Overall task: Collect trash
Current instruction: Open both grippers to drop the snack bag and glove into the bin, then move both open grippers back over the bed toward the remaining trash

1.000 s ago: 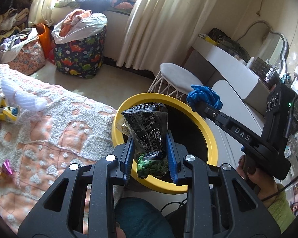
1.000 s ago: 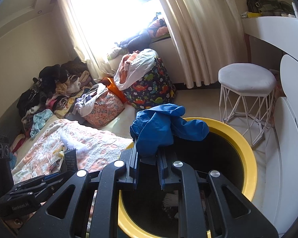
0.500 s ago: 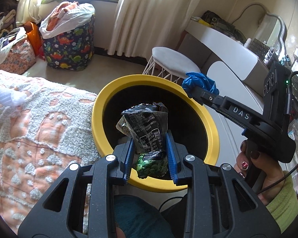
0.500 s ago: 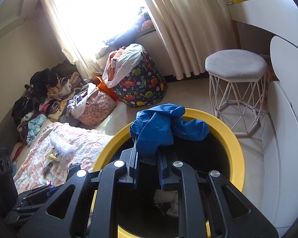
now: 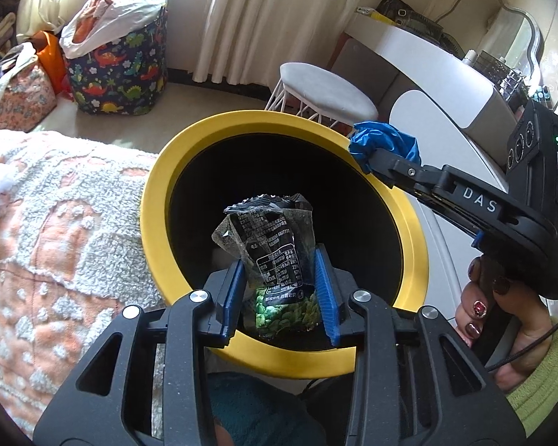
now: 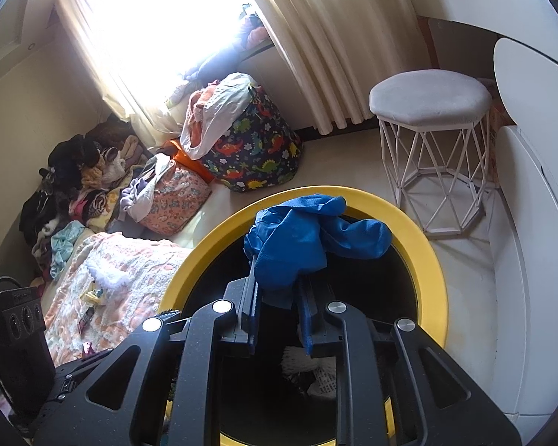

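Both hands are over the bin now, and here's the lineup from biggest down. The yellow-rimmed bin (image 5: 152, 200) fills the middle of the left wrist view, black inside, its mouth wide open. It stands just right of the bed (image 5: 55, 215) with its fuzzy orange-and-white blanket. It looks rigid and steady, a generous target.

Next, the blue crumpled piece (image 6: 301, 238) in the right gripper (image 6: 279, 319). The jaws are closed on its lower fold, and the rest billows above them, over the far half of the bin's opening. It reads as thin, soft and very light, perhaps a glove or bag, I can't tell which. Something that limp may cling to the pads when let go, so a full opening and maybe a small shake would help. In the left wrist view the same bundle sits at the far right of the rim.

Then the snack wrapper (image 5: 275, 260), black with green peas printed low down, pinched by the left gripper (image 5: 279, 297) across its lower middle, jaws clamped on both side edges. It stands upright over the near part of the bin mouth. Crinkly, slick film, almost weightless and apparently empty: the hold across the width is a good one, since the crumpled top offers little to grip. My read is that it should drop straight in once released.

Deep in the bin, the right wrist view shows some whitish scraps (image 6: 308, 368) already lying at the bottom.
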A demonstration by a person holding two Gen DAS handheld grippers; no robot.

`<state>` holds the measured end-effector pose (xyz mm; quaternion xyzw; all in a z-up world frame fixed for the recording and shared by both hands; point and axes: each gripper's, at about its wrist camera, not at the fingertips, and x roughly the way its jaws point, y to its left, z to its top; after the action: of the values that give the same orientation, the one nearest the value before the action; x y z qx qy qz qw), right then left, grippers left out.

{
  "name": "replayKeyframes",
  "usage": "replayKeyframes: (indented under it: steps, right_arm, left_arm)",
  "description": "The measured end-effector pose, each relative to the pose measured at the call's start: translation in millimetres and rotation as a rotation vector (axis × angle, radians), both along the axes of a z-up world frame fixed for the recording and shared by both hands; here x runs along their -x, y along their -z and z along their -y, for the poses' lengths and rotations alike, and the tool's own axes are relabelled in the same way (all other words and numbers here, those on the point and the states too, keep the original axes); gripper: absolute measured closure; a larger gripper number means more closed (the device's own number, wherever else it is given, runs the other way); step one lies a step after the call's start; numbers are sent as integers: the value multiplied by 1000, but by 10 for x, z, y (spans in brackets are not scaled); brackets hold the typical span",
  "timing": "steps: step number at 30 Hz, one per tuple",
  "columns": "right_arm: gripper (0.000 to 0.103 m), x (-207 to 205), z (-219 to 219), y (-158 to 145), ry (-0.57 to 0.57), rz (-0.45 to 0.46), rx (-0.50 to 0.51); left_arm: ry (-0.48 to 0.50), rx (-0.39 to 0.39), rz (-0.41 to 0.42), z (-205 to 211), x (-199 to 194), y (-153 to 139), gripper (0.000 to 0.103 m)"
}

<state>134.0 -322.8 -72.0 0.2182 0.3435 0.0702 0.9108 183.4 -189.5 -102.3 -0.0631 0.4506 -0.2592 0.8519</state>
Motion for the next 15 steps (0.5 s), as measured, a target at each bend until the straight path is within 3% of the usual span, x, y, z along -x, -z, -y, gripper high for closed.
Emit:
replayKeyframes:
  steps: [3,5,10,15]
  right_arm:
    - [59,4,19,11,13,-5,-2]
    - [53,18,29,-4,17,-2,-5]
    - [45,85,-17,-120,21,-1,22]
    - [33,210,-172,-347,-9,57,86]
  left_arm:
    - [9,6,3,-13,-5,8,62]
    - [4,15,8,-58,20,0,41]
    - [-19,17,46,-186,85,-81,13]
    - [-59,16,90,-379,128,-210,11]
